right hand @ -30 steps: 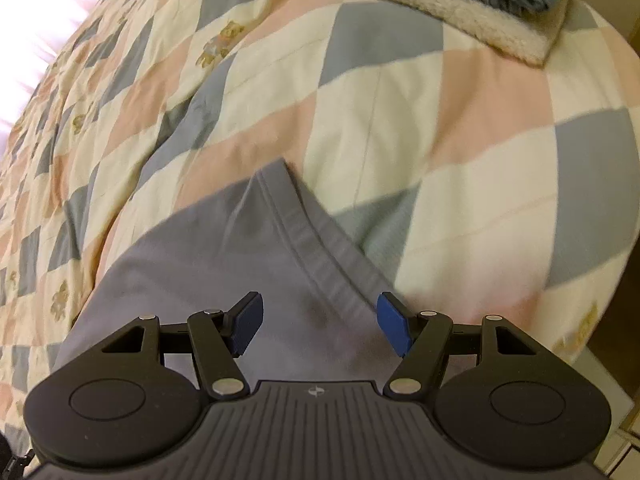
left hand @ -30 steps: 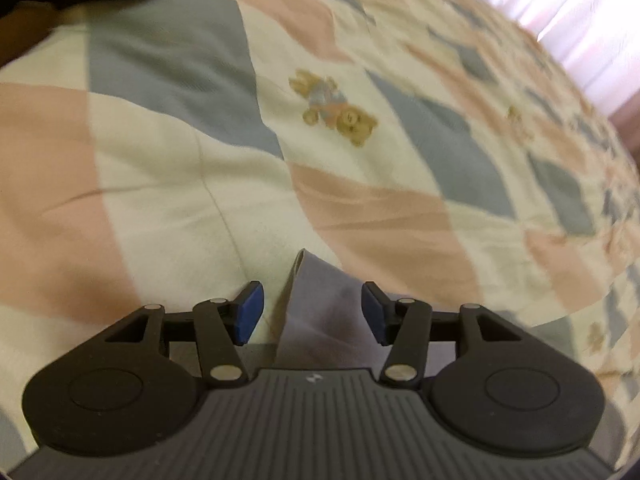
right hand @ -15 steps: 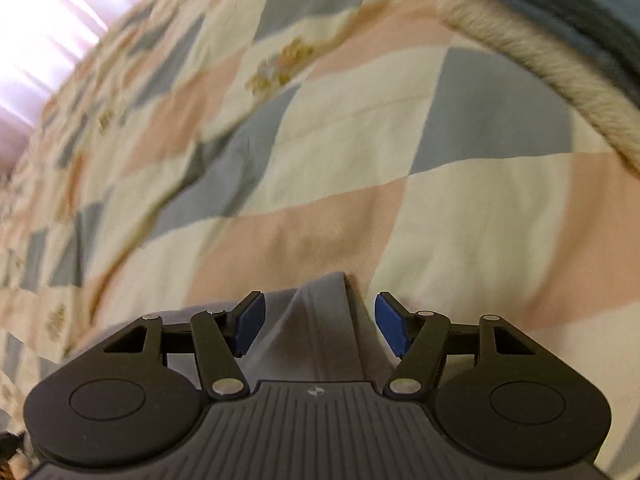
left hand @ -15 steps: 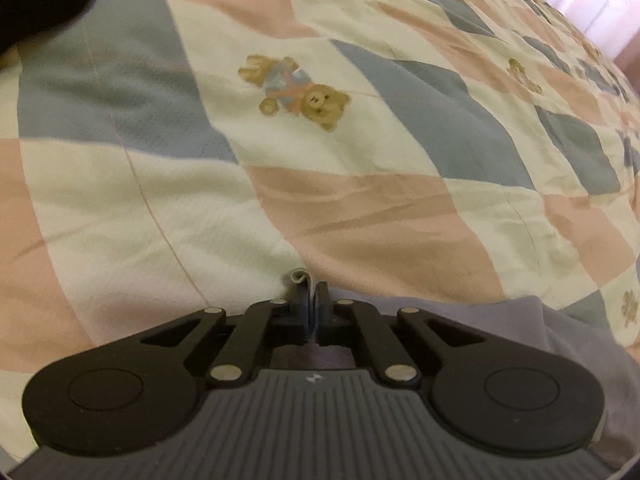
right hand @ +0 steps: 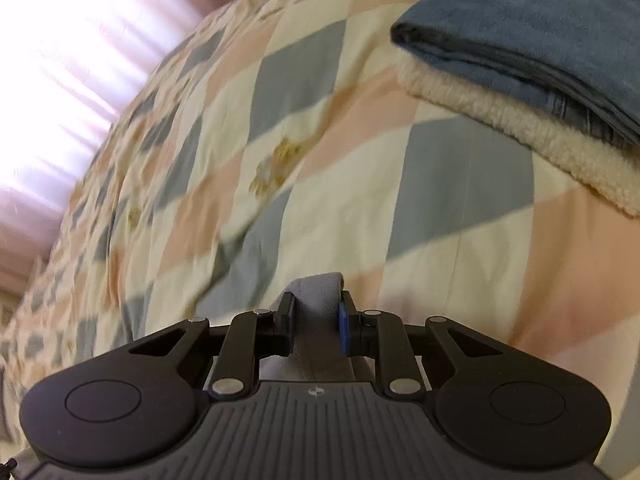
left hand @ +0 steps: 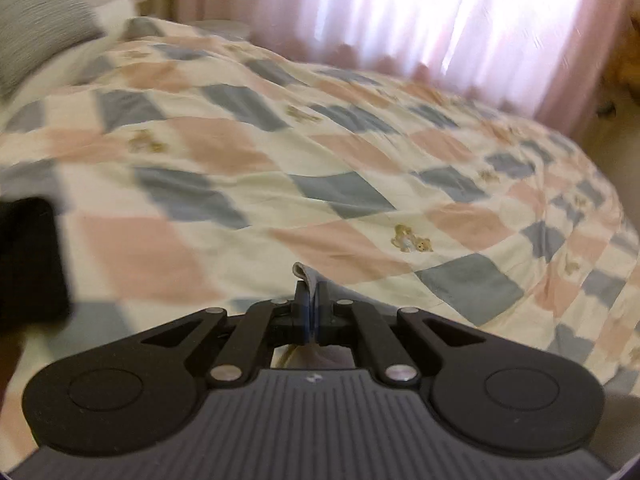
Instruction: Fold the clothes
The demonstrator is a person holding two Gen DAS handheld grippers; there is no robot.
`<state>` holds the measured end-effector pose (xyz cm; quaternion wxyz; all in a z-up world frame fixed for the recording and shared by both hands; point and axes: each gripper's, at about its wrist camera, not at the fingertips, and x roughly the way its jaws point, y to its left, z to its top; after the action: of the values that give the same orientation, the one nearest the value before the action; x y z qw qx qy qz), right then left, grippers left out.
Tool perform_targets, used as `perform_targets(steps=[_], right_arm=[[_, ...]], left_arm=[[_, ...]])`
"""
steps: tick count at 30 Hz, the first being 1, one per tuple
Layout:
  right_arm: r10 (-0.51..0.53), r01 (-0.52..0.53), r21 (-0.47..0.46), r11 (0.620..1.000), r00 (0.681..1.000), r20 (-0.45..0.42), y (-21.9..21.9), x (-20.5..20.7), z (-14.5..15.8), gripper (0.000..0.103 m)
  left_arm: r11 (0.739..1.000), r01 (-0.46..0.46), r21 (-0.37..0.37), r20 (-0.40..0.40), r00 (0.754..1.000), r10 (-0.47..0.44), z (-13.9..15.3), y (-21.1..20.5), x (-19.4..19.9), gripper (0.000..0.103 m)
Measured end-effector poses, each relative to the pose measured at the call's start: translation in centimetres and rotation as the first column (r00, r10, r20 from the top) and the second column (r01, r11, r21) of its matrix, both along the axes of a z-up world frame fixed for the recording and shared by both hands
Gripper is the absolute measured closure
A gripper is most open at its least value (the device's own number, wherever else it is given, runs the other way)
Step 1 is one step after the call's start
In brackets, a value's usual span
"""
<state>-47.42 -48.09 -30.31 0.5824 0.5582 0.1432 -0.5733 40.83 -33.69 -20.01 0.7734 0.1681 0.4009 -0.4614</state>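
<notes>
A grey garment is held by both grippers above a patchwork quilt. In the left wrist view my left gripper (left hand: 311, 300) is shut on a thin corner of the grey garment (left hand: 306, 274), which pokes out past the fingertips. In the right wrist view my right gripper (right hand: 316, 320) is shut on a thicker bunched fold of the same garment (right hand: 318, 292). The rest of the garment hangs below the grippers, out of sight.
The quilt (left hand: 340, 184) of pink, blue and cream diamonds covers the bed. A folded blue cloth (right hand: 528, 36) lies on a cream fleece (right hand: 560, 152) at the right. A dark object (left hand: 28, 268) sits at the left. Pink curtains (left hand: 420, 12) hang behind.
My right gripper has closed on the garment. Both grippers have lifted and tilted up, so the far bed and curtains have come into view. My left gripper stays shut on its corner.
</notes>
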Motion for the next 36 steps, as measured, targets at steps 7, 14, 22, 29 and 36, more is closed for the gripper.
perform_targets(steps=[7,14,22,29,36], right_arm=[[-0.054,0.058,0.143,0.988,0.998,-0.028,-3.7,1.9,-6.9,0.066],[-0.095,0.108,0.095,0.99,0.987,-0.131,-2.6,1.3,-5.0,0.041],[0.192,-0.193,0.027,0.981,0.933,-0.303,3.0,7.7,-1.0,0.066],[0.463,-0.418,0.198,0.886,0.808,-0.364,7.3,11.0,-5.2,0.08],[0.321,-0.283,0.152,0.947,0.827,-0.462,11.3,4.6,-1.1,0.078]], left_arm=[[0.95,-0.005,0.313,0.12,0.992,-0.034,-13.5,-9.0,-1.6,0.091],[0.971,-0.114,0.209,0.081,0.992,0.099,-11.6,-5.6,-0.8,0.083],[0.98,0.096,0.177,-0.026,0.995,-0.093,-13.1,-4.8,-6.8,0.078],[0.939,-0.011,0.344,0.179,0.982,-0.054,-15.8,-5.6,-5.5,0.079],[0.969,-0.08,0.235,0.17,0.985,0.041,-6.5,3.3,-9.1,0.078]])
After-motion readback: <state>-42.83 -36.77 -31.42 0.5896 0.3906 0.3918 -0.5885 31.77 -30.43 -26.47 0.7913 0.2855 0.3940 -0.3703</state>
